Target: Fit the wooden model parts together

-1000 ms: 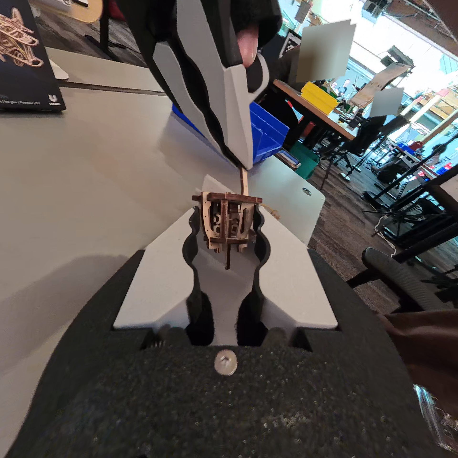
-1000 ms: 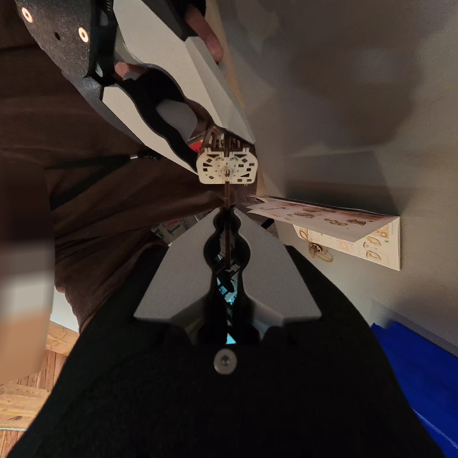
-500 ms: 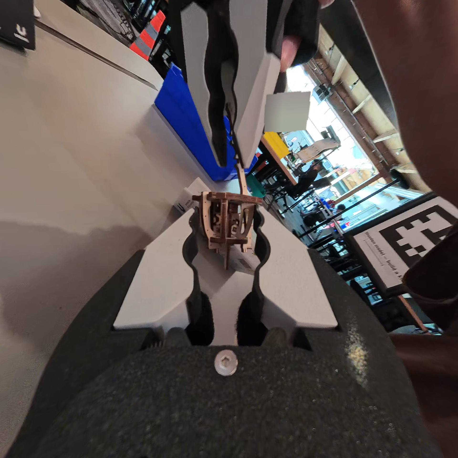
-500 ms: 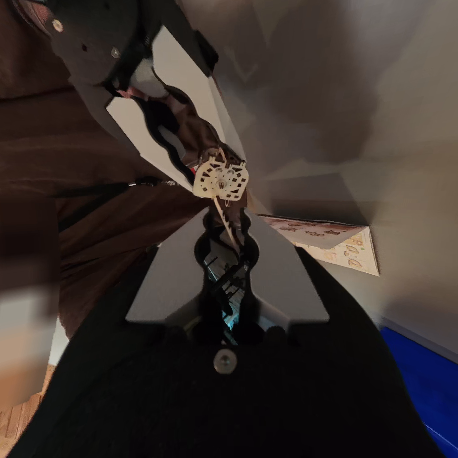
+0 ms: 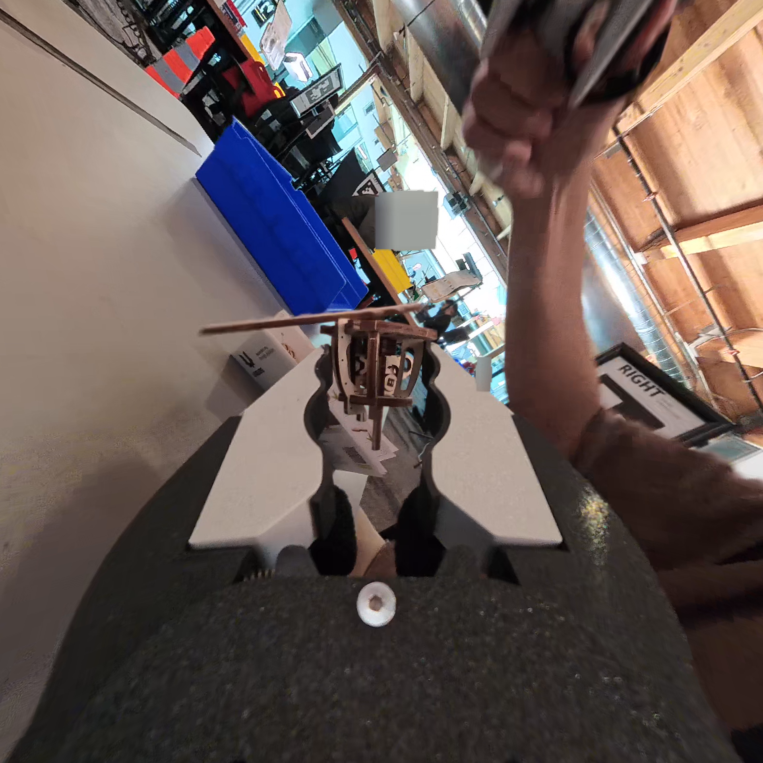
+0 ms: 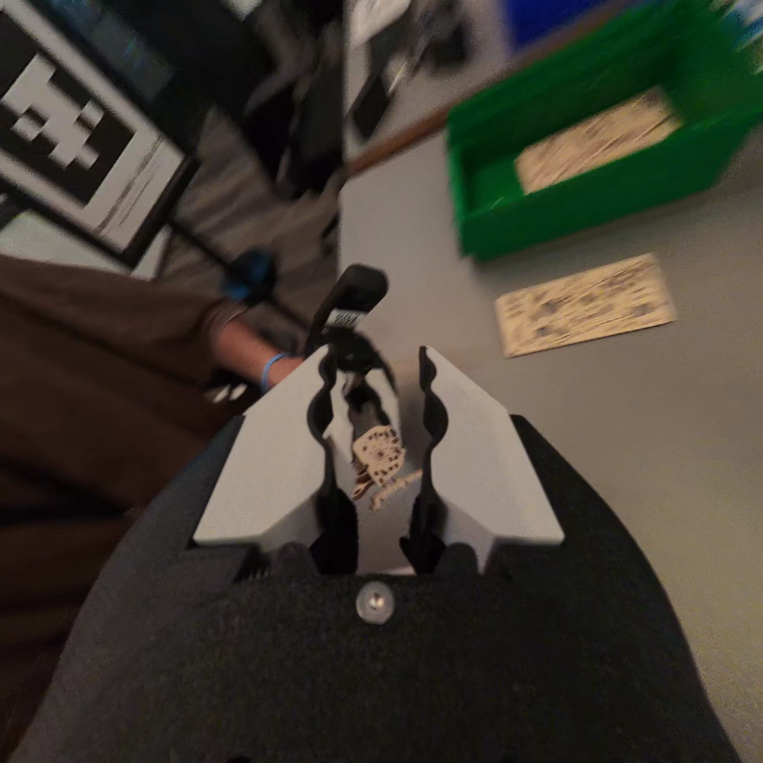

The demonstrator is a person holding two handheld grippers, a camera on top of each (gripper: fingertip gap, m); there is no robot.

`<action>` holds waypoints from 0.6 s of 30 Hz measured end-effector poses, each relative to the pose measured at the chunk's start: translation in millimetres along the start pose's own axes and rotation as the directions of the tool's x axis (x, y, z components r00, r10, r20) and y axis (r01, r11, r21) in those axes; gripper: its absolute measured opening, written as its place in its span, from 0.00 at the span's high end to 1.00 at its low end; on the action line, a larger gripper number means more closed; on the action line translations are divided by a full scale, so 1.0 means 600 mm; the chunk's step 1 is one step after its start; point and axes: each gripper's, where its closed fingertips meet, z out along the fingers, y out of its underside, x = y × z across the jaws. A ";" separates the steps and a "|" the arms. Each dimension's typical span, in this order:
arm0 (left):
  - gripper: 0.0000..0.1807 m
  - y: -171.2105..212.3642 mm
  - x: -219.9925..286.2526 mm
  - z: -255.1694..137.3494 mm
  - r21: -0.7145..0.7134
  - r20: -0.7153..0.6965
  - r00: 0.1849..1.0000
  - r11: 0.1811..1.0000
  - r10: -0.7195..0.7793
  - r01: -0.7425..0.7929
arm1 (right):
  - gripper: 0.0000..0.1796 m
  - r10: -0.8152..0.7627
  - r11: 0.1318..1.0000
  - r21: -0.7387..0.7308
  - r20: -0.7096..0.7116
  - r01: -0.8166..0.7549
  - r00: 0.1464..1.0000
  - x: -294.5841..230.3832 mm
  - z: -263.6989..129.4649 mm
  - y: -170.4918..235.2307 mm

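My left gripper (image 5: 377, 353) is shut on a small wooden model frame (image 5: 377, 371), held by its sides in the air above the table. A thin flat wooden strip (image 5: 309, 323) lies across the frame's top and sticks out to the left. My right gripper (image 6: 373, 353) is open and empty, well away from the model. In the left wrist view it is a blur at the top right (image 5: 578, 62), held by a hand. The right wrist view is blurred; the model (image 6: 377, 454) shows small and farther off between the open fingers.
A blue bin (image 5: 280, 231) and a white box (image 5: 264, 363) stand on the grey table beyond the model. A paper booklet (image 5: 359, 450) lies below it. A green bin (image 6: 578, 165) holding a wooden sheet and a loose wooden sheet (image 6: 582, 305) lie to the right. One gripper's finger ends stand about 15 cm off the other's.
My right gripper has let go of the wooden strip, opened and swung up and away. The strip, upright before, now lies flat across the model's top. The left gripper has tilted.
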 end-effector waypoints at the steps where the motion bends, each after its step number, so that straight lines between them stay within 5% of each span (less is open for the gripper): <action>1: 0.78 -0.001 -0.002 -0.001 0.004 -0.001 1.000 1.000 -0.011 0.011 | 0.76 -0.038 0.994 0.100 -0.101 0.049 0.994 -0.005 -0.022 0.012; 3: 0.78 -0.004 -0.009 -0.004 0.011 0.007 1.000 1.000 -0.025 0.025 | 0.78 -0.038 0.951 0.282 -0.305 0.128 0.952 -0.005 -0.064 0.062; 6: 0.78 -0.017 -0.024 -0.024 0.034 0.056 0.998 0.999 -0.022 0.020 | 0.80 0.047 0.933 0.318 -0.573 0.169 0.818 0.035 -0.106 0.205; 10: 0.78 -0.043 -0.058 -0.064 0.085 0.163 0.986 0.996 -0.021 0.007 | 0.81 0.179 0.928 0.367 -0.593 0.066 0.785 0.048 -0.102 0.311; 15: 0.77 -0.059 -0.070 -0.081 0.067 0.232 0.971 0.995 0.052 -0.069 | 0.88 0.041 0.950 0.261 -0.654 0.174 0.756 0.092 -0.106 0.287; 18: 0.77 -0.060 -0.066 -0.080 0.049 0.237 0.967 0.993 0.090 -0.105 | 0.88 -0.025 0.990 0.091 -0.636 0.107 0.771 0.191 -0.090 0.314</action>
